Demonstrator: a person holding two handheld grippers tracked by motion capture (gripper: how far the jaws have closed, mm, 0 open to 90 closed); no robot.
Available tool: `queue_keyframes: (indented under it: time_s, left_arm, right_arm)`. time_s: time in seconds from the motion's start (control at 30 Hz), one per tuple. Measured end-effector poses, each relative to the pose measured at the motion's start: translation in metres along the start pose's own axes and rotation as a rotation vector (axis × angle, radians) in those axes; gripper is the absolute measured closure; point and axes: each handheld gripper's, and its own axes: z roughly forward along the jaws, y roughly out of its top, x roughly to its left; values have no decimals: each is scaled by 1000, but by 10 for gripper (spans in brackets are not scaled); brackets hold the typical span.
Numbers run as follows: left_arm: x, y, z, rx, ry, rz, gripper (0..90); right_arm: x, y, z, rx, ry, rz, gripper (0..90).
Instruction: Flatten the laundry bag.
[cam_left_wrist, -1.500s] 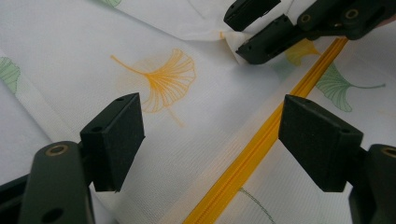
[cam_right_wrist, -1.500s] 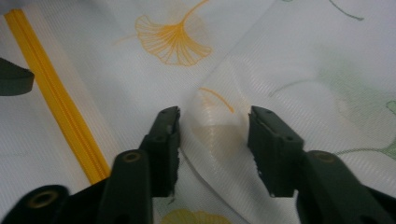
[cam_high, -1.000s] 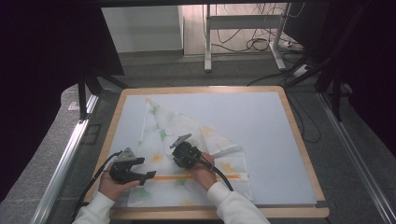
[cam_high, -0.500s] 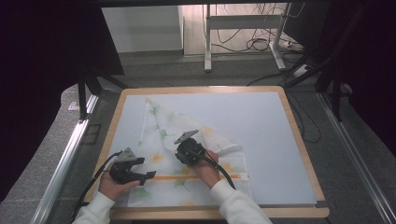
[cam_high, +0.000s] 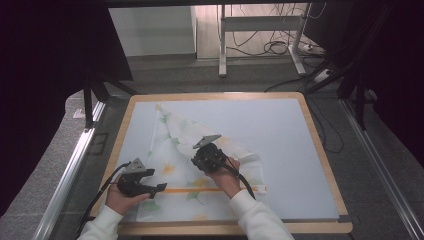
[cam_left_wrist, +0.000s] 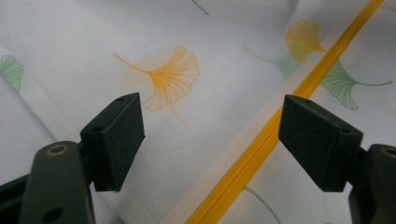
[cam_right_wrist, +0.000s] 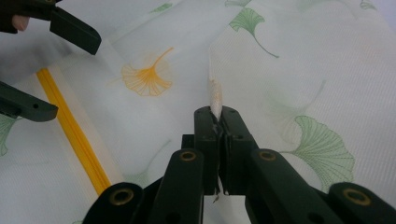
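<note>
A white cloth (cam_high: 175, 140) printed with green and orange ginkgo leaves lies crumpled on the pale blue board; an orange zipper (cam_high: 200, 190) runs along its near part. My right gripper (cam_high: 202, 159) is over the middle of the cloth, shut on a pinched fold of the cloth (cam_right_wrist: 215, 95) that sticks up between its jaws. My left gripper (cam_high: 159, 187) is at the cloth's near left, open, its jaws wide apart just above the fabric, with the zipper (cam_left_wrist: 261, 140) running between them. The left gripper's two fingers (cam_right_wrist: 70, 29) reach in at the upper left of the right gripper view.
The pale blue board (cam_high: 280, 135) has a wooden frame (cam_high: 320, 145). Its right half is bare. Cables trail from both grippers toward the near edge. A table stand (cam_high: 260, 30) and floor cables lie beyond the far edge.
My right gripper has moved away from me and a little right, pulling its pinched fold of cloth along. The left gripper has stayed in place, open.
</note>
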Motion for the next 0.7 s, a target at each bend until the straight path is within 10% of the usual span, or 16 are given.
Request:
queue_keyframes:
  time_s: [0.7]
  left_arm:
    - [0,0,0,3,-1,3,224]
  right_arm:
    - [-13,1,-13,-29,-16,25,857]
